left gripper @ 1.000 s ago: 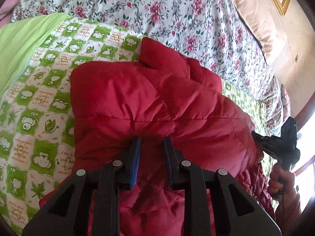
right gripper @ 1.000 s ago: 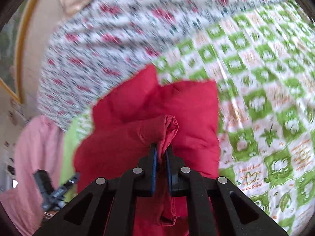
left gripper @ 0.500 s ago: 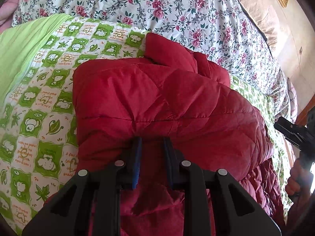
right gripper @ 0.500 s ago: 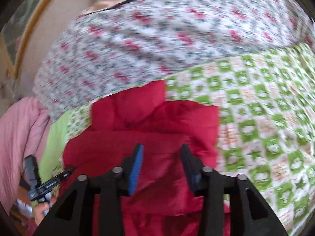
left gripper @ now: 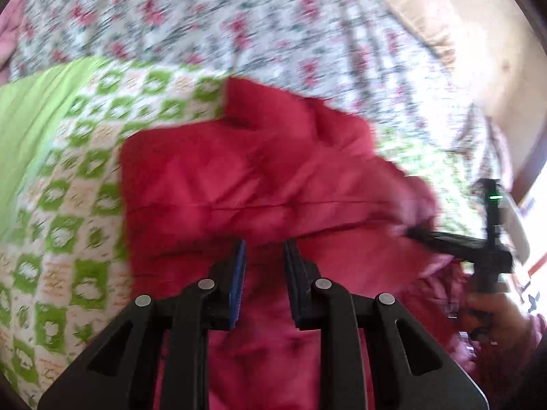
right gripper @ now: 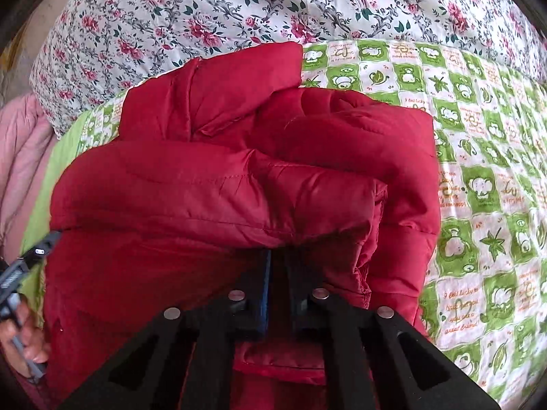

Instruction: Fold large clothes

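Your left gripper [left gripper: 263, 249] has its two blue-padded fingers spread, a clear gap between them, and nothing is caught there; the fingertips sit just at the near edge of a raised fold of the red padded jacket [left gripper: 259, 177], with more red fabric lying under the gap. That view is smeared by motion, so finer contact cannot be told. The jacket lies bunched directly ahead of the left fingers, on the green-and-white checked quilt [left gripper: 68, 239], which spreads out to their left; beyond the jacket runs the rose-print bedcover [left gripper: 239, 27]. Off to the right of the left fingers you can see your right hand [left gripper: 492, 311] wrapped around the handle of the other tool. Your right gripper [right gripper: 278, 259] has its fingers drawn close together, only a thin dark slit between the pads, and they are tucked under a thick rolled fold of the jacket [right gripper: 222, 191]; whether cloth is actually pinched between them is hidden by that fold. Ahead of the right fingers the jacket piles up in several puffy layers, the checked quilt [right gripper: 478, 177] lies to their right, and the floral bedcover [right gripper: 239, 10] crosses the far side.
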